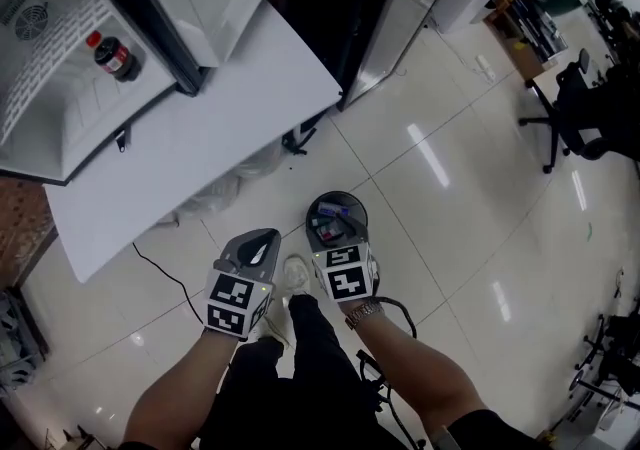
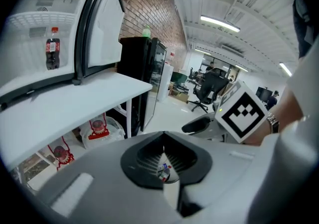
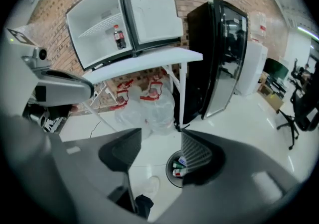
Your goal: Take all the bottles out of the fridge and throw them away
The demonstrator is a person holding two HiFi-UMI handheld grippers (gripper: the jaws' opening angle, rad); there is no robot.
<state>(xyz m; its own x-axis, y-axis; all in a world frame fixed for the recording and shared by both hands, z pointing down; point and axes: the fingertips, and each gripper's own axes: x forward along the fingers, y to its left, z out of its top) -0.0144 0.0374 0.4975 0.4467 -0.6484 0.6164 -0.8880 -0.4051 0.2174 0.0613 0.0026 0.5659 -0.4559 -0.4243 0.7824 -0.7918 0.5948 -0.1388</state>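
A cola bottle [image 1: 113,56] with a red cap stands upright on the shelf of the small open white fridge [image 1: 50,98]; it also shows in the left gripper view [image 2: 52,49] and the right gripper view [image 3: 118,37]. On the floor by my feet sits a round black bin [image 1: 347,201] holding discarded bottles [image 3: 178,167]. My right gripper [image 1: 335,231] hangs over the bin, open [image 3: 159,153], with nothing between its fingers. My left gripper [image 1: 262,241] is just left of the bin, its jaws closed together [image 2: 164,161] and empty.
The fridge rests on a white table [image 1: 200,138] with plastic bags [image 3: 149,103] under it. A tall black glass-door cooler [image 3: 219,58] stands right of the table. An office chair [image 1: 575,118] and desks lie farther right. A cable [image 1: 165,273] runs across the glossy tile floor.
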